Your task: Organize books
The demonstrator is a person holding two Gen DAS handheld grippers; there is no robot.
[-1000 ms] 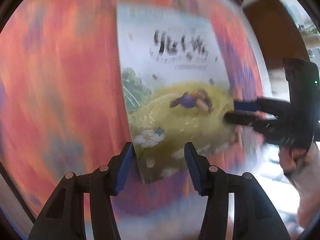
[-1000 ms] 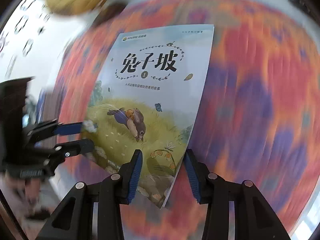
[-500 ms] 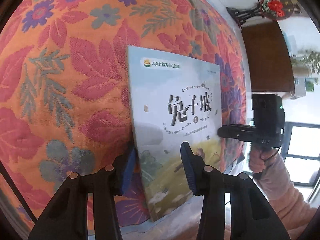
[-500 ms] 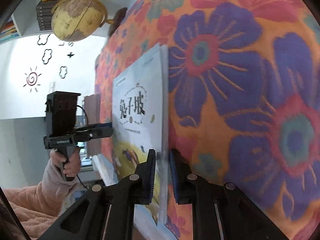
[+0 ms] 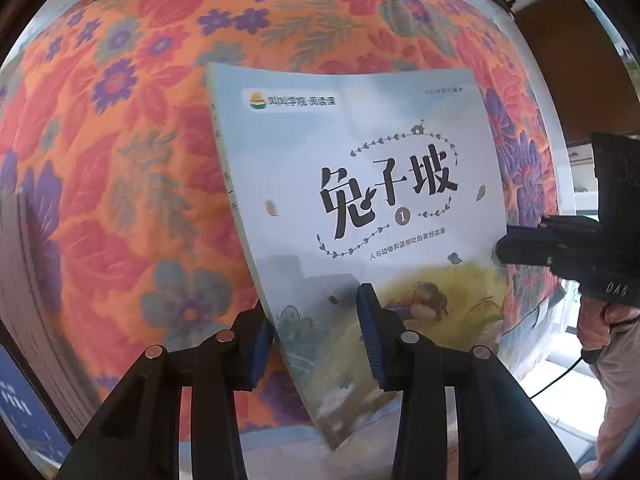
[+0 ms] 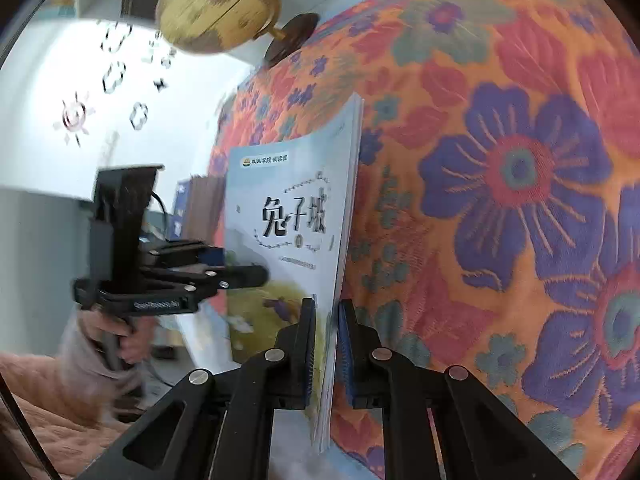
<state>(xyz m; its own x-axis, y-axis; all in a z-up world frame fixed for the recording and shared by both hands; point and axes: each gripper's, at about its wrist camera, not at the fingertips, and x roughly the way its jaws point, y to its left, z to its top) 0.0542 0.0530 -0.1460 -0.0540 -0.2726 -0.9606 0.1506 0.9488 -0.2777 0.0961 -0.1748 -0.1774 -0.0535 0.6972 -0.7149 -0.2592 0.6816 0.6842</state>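
Underneath, floral cloth (image 5: 120, 168); globe (image 6: 216, 4) behind; right gripper (image 6: 326, 344) clamps book (image 5: 360, 200), left gripper (image 5: 316, 344) closing around it

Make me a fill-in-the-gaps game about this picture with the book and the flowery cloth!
1. The right gripper has its fingers shut on the edge of a ___.
2. The number in the dark circle on its cover is ___.
3. The orange cloth behind it is patterned with ___.
4. In the right wrist view, the round yellowish thing past the cloth's far edge is a ___.

Missing words: book; 1; flowers; globe
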